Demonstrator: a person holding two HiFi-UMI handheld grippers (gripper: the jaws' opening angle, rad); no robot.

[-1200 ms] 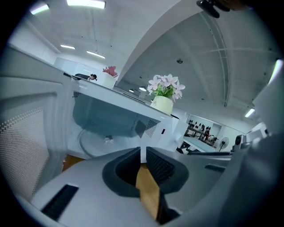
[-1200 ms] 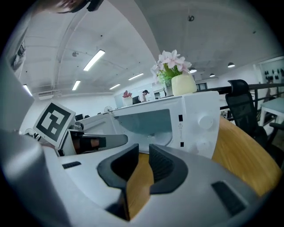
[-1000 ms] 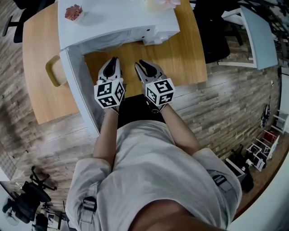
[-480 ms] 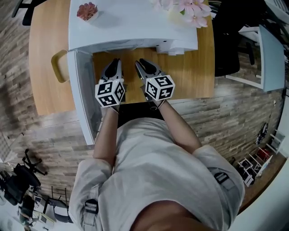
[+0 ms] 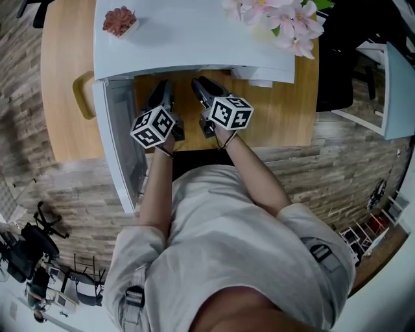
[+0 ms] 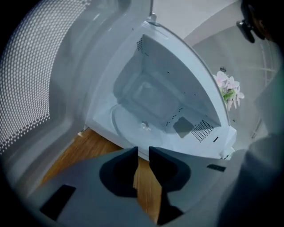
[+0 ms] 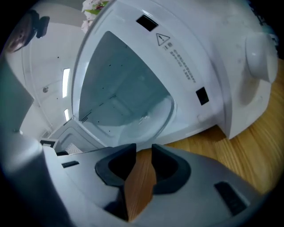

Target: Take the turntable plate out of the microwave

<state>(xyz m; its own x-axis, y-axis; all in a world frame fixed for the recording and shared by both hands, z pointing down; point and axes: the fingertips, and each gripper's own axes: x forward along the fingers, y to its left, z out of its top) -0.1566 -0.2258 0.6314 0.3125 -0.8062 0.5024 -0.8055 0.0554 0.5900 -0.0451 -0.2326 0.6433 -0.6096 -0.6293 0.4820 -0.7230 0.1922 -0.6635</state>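
The white microwave (image 5: 188,35) stands on a wooden table (image 5: 282,110), its door (image 5: 118,152) swung open to the left. The clear glass turntable plate (image 6: 128,126) lies flat on the cavity floor; the right gripper view also shows the plate (image 7: 148,117). Both grippers hover just in front of the opening, side by side and apart from the plate. My left gripper (image 5: 162,87) (image 6: 142,153) has its jaws opening, with only the table seen between them. My right gripper (image 5: 200,84) (image 7: 143,153) is also opening, and nothing is between its jaws.
The door's perforated window (image 6: 26,80) stands close on the left gripper's left. Pink flowers (image 5: 279,19) and a small pink potted plant (image 5: 118,21) sit on the microwave's top. The control panel with its knob (image 7: 259,57) is right of the cavity.
Both grippers have moved forward and down toward the microwave's opening and rolled at the wrist. Their jaws stand a little wider apart than before.
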